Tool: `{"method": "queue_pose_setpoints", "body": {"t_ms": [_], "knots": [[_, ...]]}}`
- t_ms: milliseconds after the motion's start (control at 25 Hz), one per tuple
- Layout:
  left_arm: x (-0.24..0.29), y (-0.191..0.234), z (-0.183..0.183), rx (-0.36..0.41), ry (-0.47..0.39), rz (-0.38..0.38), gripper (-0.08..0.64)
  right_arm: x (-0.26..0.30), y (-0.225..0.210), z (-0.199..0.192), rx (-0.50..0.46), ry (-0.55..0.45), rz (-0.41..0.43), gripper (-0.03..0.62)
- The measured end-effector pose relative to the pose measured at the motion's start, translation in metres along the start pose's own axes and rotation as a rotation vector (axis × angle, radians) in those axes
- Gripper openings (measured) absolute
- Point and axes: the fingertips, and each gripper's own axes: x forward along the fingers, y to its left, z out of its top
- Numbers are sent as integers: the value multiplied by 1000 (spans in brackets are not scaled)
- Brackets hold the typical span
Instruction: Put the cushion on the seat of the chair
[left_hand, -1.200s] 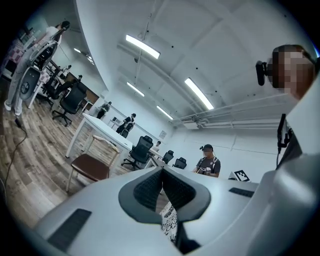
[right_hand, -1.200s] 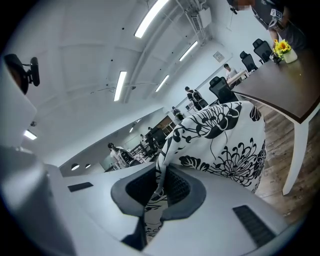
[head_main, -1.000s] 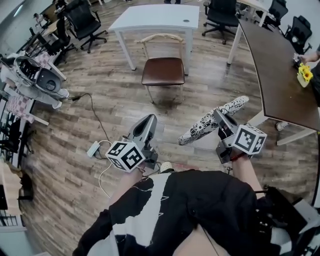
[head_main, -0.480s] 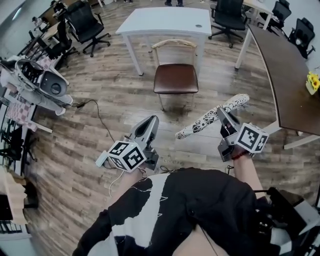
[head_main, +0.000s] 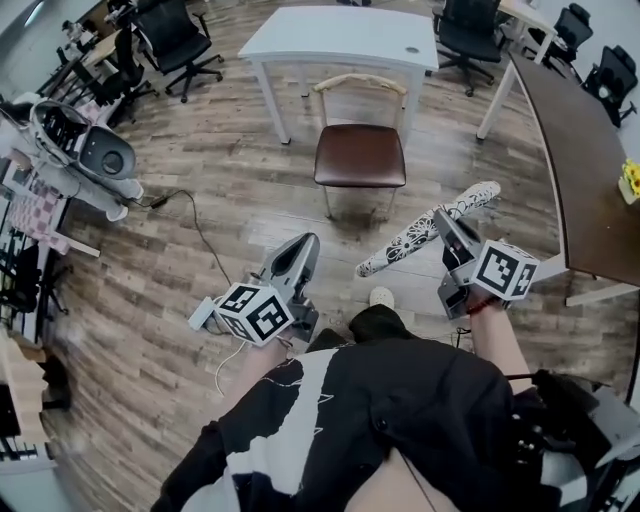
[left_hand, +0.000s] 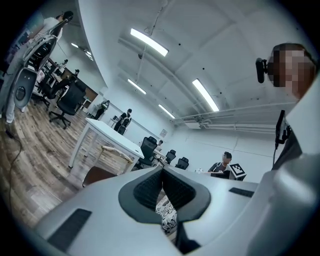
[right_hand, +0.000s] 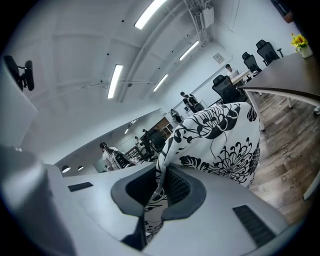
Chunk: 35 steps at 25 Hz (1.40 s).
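- Head view: found cushion (head_main: 430, 228) off the floor (head_main: 250, 180), carried slantwise, pinched by one edge in right hand-held gripper (head_main: 441, 224). Well short of chair (head_main: 360, 130), with bare boards between.
- Judged the edge grip deliberate: leaves the broad face free to be laid flat on seat (head_main: 360, 156). Seat bare, so placing not yet done.
- Read left hand-held gripper (head_main: 303, 246) as closed on nothing, held level beside the cushion's low end and apart from it. Probably kept ready to steady or smooth the cushion at the seat.
- Right gripper view: confirmed narrow jaws clamped on a fold of the patterned cloth, pressed between the pads. Not resolvable from head view, which gives only the spot of contact. No chair found here; middle of view filled by cushion.
- Left gripper view: saw pads meeting at the tips with nothing pinched. Noted a scrap of the cushion's pattern beyond the gap lower down, not gripped. Also picked up the chair ahead and to the left, which right gripper view lacks.
- Head view alone: gives the stretch from cushion to seat and how both hand-held grippers sit side by side.
- Next move, by judgement: carry forward, lower over seat, let go.
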Motion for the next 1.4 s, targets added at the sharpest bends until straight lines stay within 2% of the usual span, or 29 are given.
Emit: {"method": "queue_pose_setpoints", "body": {"t_ms": [240,600,920,1400], "knots": [[14,13,0,19,15,12,12,33,-12,0,43,21,13,29],[37,46,16,19,-6,55,12,92,-17,19,17,58,51,29],[81,77,57,21,-47,97,13,154,-27,71,-4,61,91,29],[179,124,89,11,-65,118,12,232,-79,135,5,56,112,29]]}}
